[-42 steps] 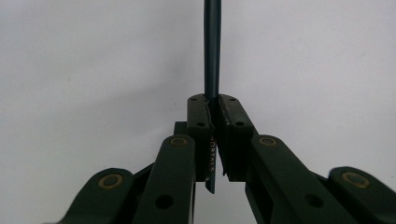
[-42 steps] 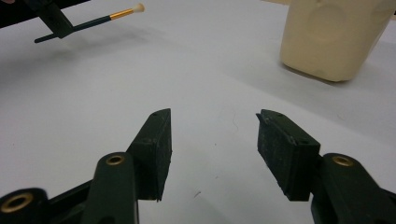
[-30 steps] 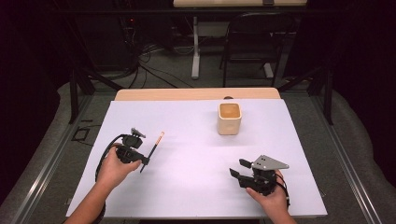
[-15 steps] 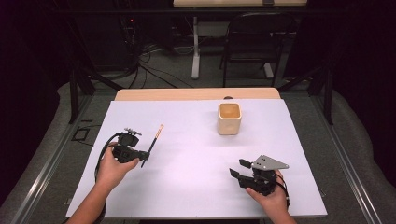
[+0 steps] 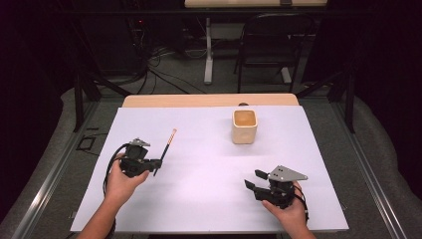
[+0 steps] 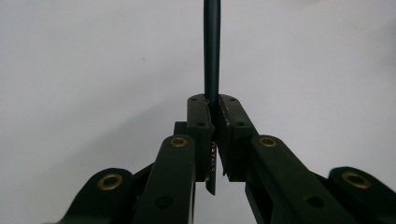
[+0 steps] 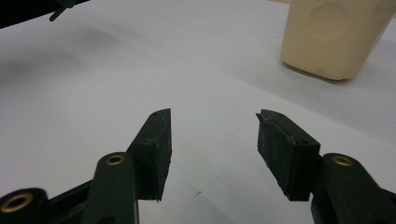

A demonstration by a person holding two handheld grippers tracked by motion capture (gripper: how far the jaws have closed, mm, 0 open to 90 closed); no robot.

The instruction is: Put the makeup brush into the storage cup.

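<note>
My left gripper (image 5: 155, 166) at left side of white table (image 5: 209, 199), jaws pinching dark pencil (image 5: 165, 150) near its lower end. Pencil slants up and away toward far right, orange tip high, off table. In left gripper view pencil (image 6: 211, 51) runs straight up between pressed pads. My right gripper (image 5: 254, 180) near right, resting low, jaws spread, nothing between. Cream cup (image 5: 244, 126) upright, far centre-right, well apart from both.

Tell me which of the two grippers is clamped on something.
The left gripper, at the white sheet's left side: its jaws pinch a dark pencil. The right gripper rests with jaws apart and empty, short of the cream cup.
</note>
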